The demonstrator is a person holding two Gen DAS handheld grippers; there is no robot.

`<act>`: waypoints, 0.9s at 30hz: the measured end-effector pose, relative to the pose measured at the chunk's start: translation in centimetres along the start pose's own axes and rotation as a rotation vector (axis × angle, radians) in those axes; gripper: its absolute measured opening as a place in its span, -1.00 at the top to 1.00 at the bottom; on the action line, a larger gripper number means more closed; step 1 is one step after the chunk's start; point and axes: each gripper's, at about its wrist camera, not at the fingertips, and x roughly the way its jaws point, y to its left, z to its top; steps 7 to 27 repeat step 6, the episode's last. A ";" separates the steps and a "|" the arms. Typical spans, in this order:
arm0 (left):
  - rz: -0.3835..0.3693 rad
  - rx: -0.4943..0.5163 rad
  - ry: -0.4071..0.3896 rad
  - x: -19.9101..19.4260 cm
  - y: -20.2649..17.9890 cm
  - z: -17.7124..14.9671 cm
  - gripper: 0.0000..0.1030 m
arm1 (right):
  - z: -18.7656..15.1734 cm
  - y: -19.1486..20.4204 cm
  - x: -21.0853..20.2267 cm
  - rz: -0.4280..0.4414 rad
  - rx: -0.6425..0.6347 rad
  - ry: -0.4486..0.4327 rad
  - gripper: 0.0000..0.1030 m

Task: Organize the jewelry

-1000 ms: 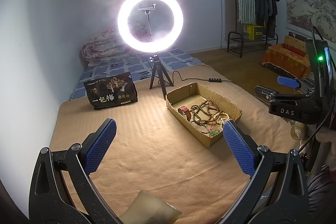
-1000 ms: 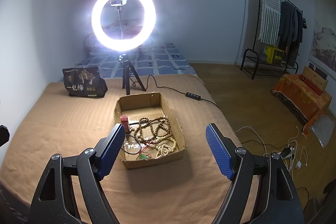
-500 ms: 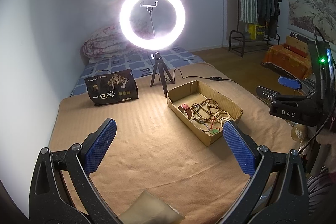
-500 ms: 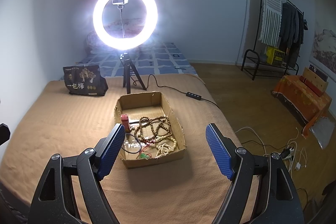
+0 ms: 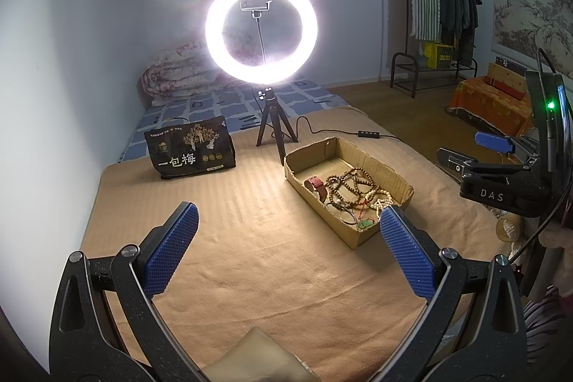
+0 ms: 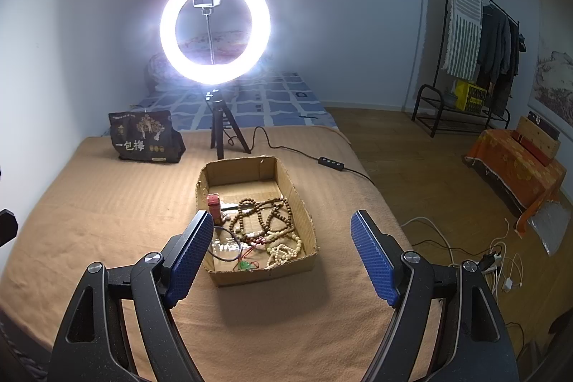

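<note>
An open cardboard box point(image 5: 372, 163) point(image 6: 297, 199) lies on the tan bed cover. It holds tangled brown bead strings point(image 5: 352, 186) point(image 6: 263, 220), a cream bead bracelet point(image 6: 283, 251), a red watch strap point(image 5: 317, 185) point(image 6: 215, 206) and a green pendant point(image 6: 245, 264). My left gripper point(image 5: 286, 246) is open and empty, above the cover to the left of the box. My right gripper point(image 6: 281, 253) is open and empty, hovering over the box's near end; it also shows in the left wrist view point(image 5: 497, 192).
A lit ring light on a tripod point(image 5: 261, 30) point(image 6: 215, 27) stands behind the box, its cable and switch point(image 6: 331, 162) trailing right. A black snack bag point(image 5: 191, 152) point(image 6: 145, 136) stands at back left. A clothes rack point(image 6: 469, 38) and floor cables point(image 6: 497, 256) lie right.
Both views have shifted slightly, and the box sits a little farther off in the left wrist view. Both grippers stay open and empty.
</note>
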 end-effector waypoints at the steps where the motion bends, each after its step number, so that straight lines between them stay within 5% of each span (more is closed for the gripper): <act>1: 0.002 0.006 -0.004 -0.1 0.0 0.0 -1.00 | 0.0 0.0 0.0 0.000 -0.001 0.000 -0.54; 27: 0.012 0.006 -0.014 -0.3 0.2 0.2 -1.00 | 0.1 0.0 0.0 0.005 -0.009 -0.001 -0.54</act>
